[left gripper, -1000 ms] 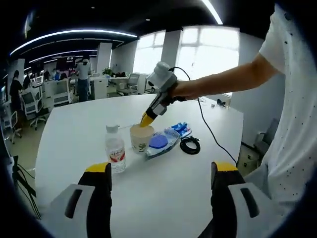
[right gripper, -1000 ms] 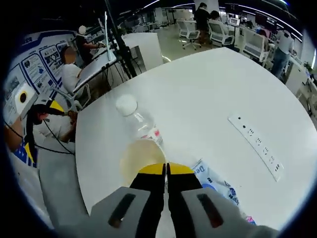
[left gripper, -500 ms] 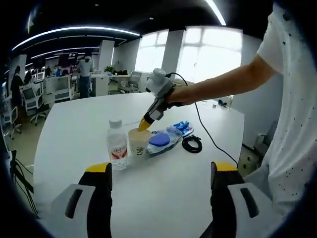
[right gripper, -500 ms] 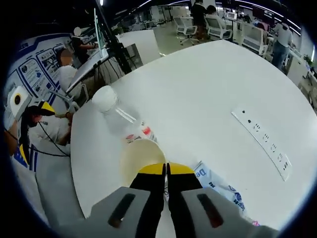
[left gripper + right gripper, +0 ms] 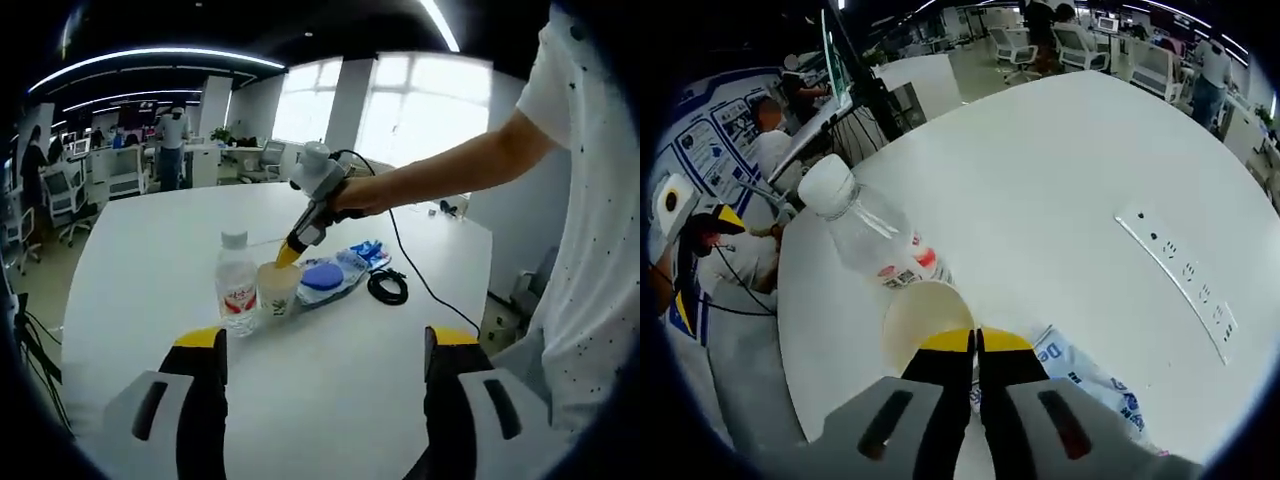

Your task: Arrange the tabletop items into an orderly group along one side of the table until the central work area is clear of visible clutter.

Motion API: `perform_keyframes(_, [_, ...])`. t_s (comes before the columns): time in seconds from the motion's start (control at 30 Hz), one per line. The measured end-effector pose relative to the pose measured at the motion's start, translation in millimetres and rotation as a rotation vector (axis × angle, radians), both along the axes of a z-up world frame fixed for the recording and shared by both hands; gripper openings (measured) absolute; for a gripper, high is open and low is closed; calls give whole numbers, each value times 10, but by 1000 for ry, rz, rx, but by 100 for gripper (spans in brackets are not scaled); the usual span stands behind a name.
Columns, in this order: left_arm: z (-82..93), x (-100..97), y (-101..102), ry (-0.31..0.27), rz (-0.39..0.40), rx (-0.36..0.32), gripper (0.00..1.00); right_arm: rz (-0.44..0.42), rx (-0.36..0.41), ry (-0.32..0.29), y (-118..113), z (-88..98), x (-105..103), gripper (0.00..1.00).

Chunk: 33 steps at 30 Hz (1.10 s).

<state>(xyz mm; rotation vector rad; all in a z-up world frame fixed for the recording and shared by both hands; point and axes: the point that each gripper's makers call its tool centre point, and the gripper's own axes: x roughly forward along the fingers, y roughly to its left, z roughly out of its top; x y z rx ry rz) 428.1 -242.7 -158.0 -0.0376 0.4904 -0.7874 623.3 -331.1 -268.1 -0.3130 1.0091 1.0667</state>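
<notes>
Right gripper view: the right gripper (image 5: pixel 976 345) pinches the paper cup's (image 5: pixel 925 320) thin rim, touching a clear plastic bottle (image 5: pixel 865 235); the left gripper (image 5: pixel 325 350) stands apart.

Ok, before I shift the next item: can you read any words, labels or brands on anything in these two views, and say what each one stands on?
"De": blue letters on the clear plastic wipes packet; the rest is cut off.
Red-and-white label on the clear plastic water bottle: too blurred to read.
Green print on the cream paper cup: too small to read.
Blue-and-white wall posters: unreadable.

Bright window glare, ceiling strip lights, sharp centre, fisheye-warped edges
</notes>
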Motion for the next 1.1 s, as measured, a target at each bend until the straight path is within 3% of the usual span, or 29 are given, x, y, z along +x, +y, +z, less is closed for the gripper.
perform_keyframes(0.17, [2,8,-36,0,-2,-9,82,0,12,11,17,-38,-12,0])
perform_keyframes(0.33, [-7,7,-61,2,-6,-10,82,21,12,-19,29,-14,-45,0])
perform_keyframes(1.1, [50,-1,-34,-10,-2,7,82,-13,45,-88,-4,173,-31,33])
